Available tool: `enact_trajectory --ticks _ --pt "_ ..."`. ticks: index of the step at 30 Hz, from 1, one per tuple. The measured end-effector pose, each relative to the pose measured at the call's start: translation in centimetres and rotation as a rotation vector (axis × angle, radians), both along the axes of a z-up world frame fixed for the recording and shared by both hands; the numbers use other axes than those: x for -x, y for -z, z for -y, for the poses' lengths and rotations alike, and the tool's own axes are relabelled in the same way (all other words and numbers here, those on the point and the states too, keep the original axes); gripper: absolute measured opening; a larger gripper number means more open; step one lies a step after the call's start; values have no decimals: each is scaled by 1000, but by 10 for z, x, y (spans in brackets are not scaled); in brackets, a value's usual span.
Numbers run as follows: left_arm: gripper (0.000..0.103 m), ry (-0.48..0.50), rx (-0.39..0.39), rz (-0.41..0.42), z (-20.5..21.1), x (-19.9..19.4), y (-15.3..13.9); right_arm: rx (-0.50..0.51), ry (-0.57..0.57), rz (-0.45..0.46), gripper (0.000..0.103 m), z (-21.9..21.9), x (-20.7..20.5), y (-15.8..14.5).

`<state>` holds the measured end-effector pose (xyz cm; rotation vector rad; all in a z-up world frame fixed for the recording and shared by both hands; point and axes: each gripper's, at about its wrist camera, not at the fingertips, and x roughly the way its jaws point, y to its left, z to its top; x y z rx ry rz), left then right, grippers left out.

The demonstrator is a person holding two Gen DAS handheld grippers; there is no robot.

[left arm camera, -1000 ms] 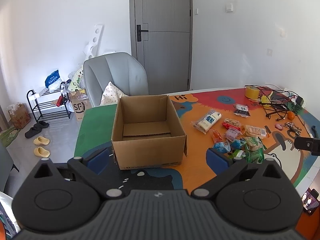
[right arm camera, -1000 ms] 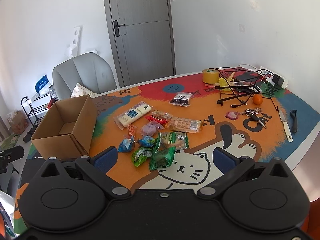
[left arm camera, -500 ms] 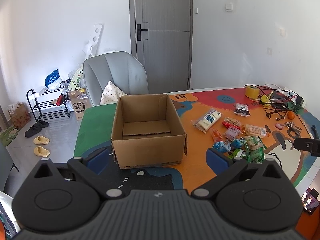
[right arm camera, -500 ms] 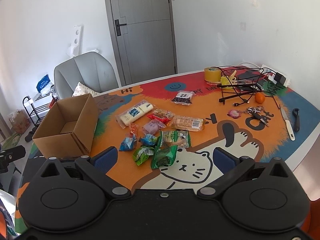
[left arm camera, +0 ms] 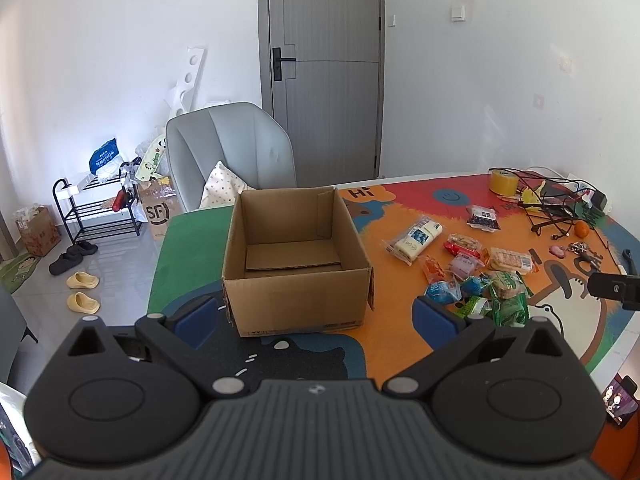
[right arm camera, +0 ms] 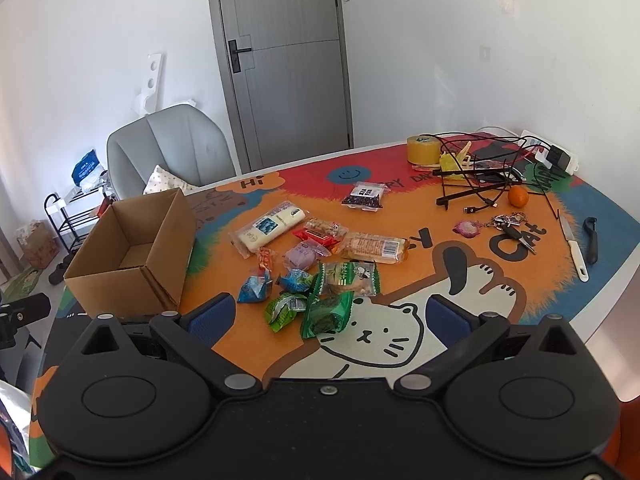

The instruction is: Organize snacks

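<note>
— Right wrist view first: what's nearest?
— The right gripper (right arm camera: 327,314), fingers (right arm camera: 211,312) spread wide and empty above the bench (right arm camera: 460,312). Just beyond lie green snack packets (right arm camera: 326,312), then the other snacks (right arm camera: 362,246).
— And the left?
— The left gripper (left arm camera: 315,318) is likewise spread and empty, with the open cardboard box (left arm camera: 296,256) just ahead, nothing inside it; the snacks sit to its right.

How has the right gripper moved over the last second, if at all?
Yes. The right gripper has pulled slightly back and up: judged against the door, the snacks and cardboard box sit marginally higher in its view.
</note>
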<state>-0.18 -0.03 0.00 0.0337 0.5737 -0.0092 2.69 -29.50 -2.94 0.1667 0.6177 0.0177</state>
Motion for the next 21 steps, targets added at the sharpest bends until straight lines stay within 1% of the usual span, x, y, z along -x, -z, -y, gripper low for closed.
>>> enact_trajectory --ticks 21 --pt "103 0 -2 -14 1 0 3 -3 -2 -13 103 1 -1 3"
